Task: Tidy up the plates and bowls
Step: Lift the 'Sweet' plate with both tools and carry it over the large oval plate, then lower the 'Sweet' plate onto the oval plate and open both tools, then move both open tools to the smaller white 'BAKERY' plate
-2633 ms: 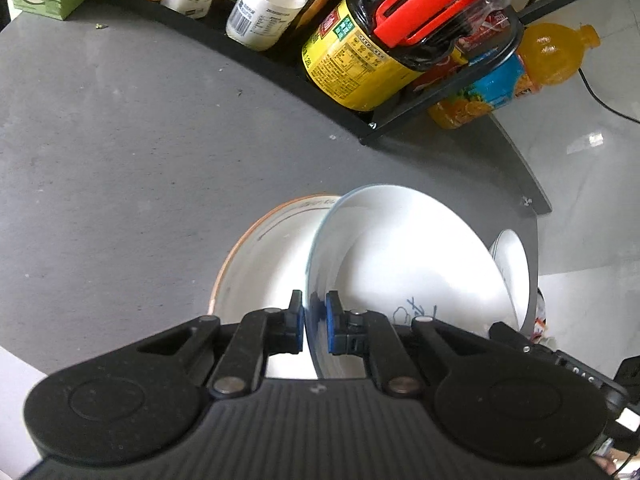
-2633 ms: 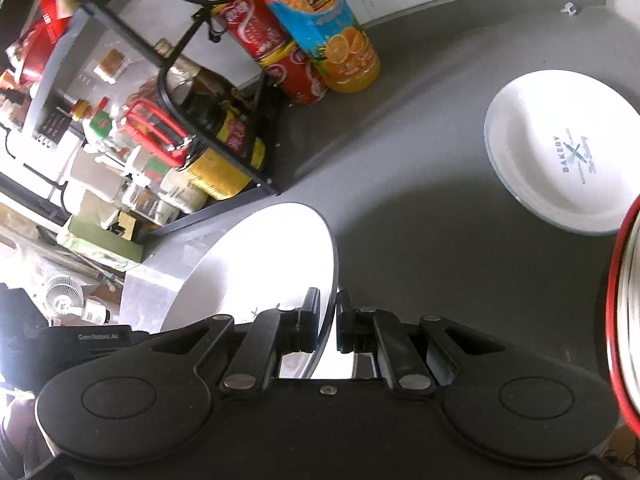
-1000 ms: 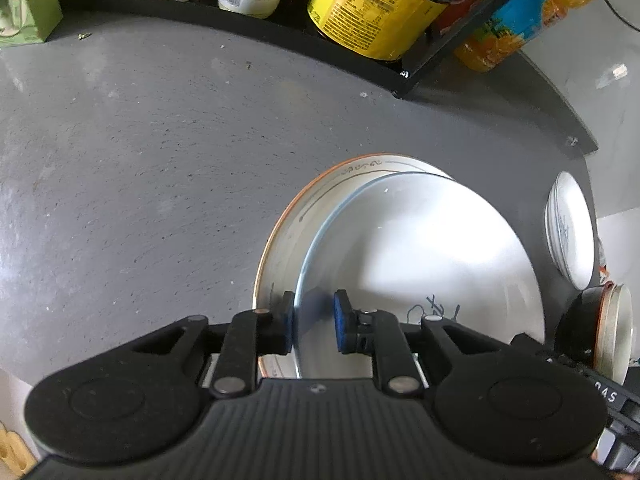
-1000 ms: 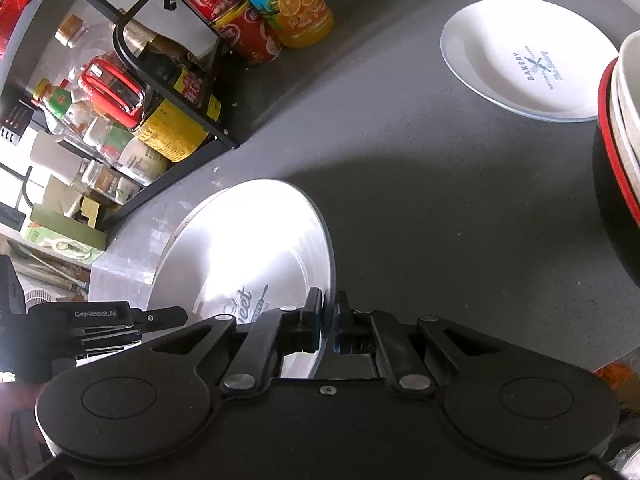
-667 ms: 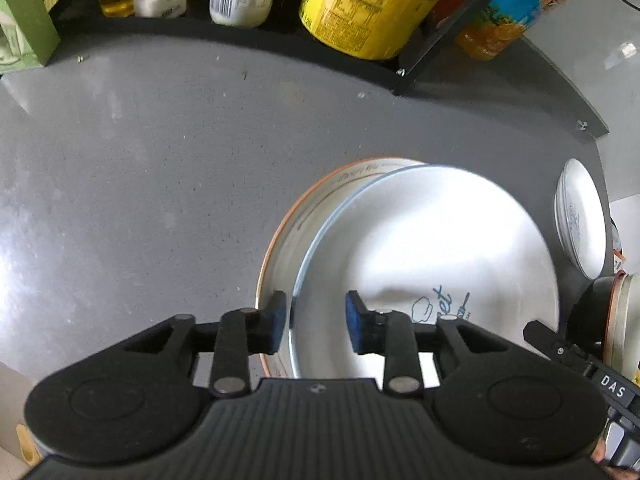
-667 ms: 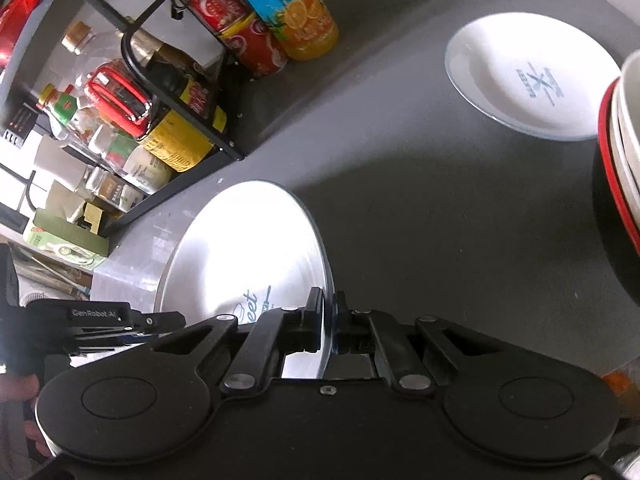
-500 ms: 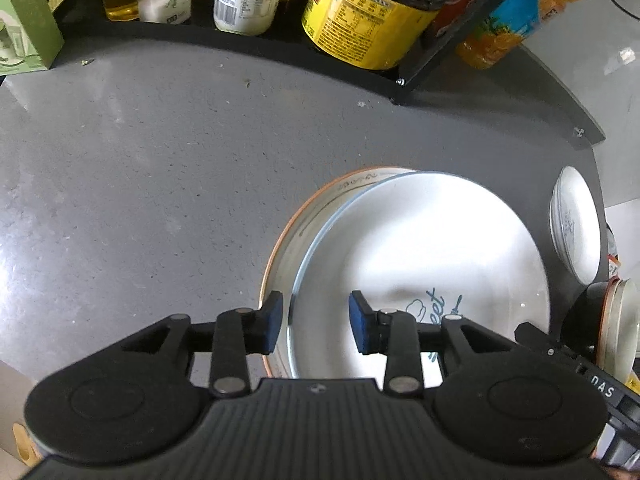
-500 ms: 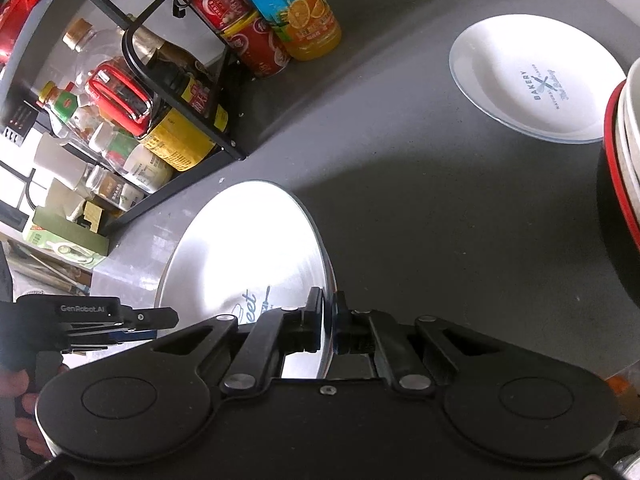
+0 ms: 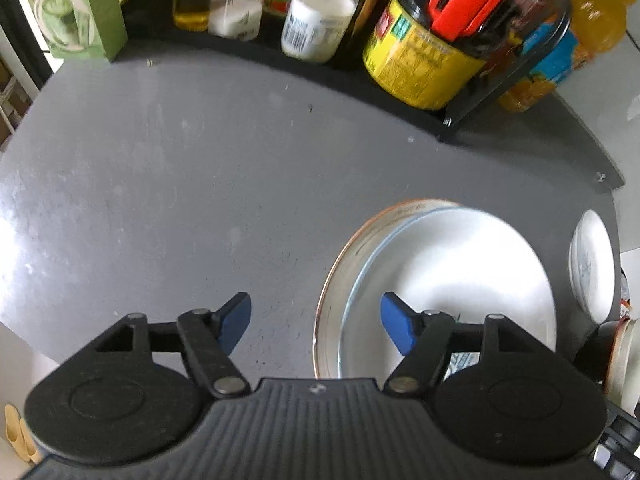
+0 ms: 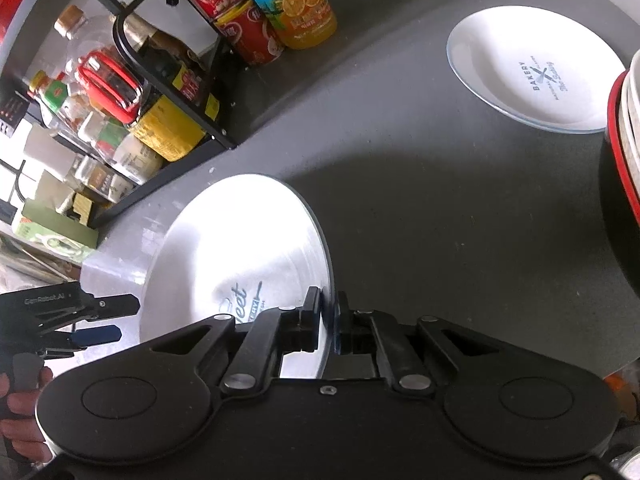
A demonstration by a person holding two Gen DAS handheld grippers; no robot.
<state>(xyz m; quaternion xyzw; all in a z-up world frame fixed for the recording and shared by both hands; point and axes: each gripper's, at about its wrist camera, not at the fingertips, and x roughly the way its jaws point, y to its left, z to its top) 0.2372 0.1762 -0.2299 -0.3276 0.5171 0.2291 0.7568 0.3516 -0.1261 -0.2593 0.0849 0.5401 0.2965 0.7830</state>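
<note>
Step in hand: stacking white plate (image 10: 240, 248) onto orange-rimmed plate (image 9: 340, 256) on desk (image 9: 200, 184).

Right gripper (image 10: 329, 312) pinches white plate at near rim — plate lies over orange-rimmed one, slightly offset.

Left gripper (image 9: 316, 316) spread wide, empty, fingers clear of both plates.

Second white plate (image 10: 532, 68) well apart at far side; bowl stack (image 10: 624, 152) at right edge.

Judgement: next move calls for right gripper release, then fetching far plate onto stack.
</note>
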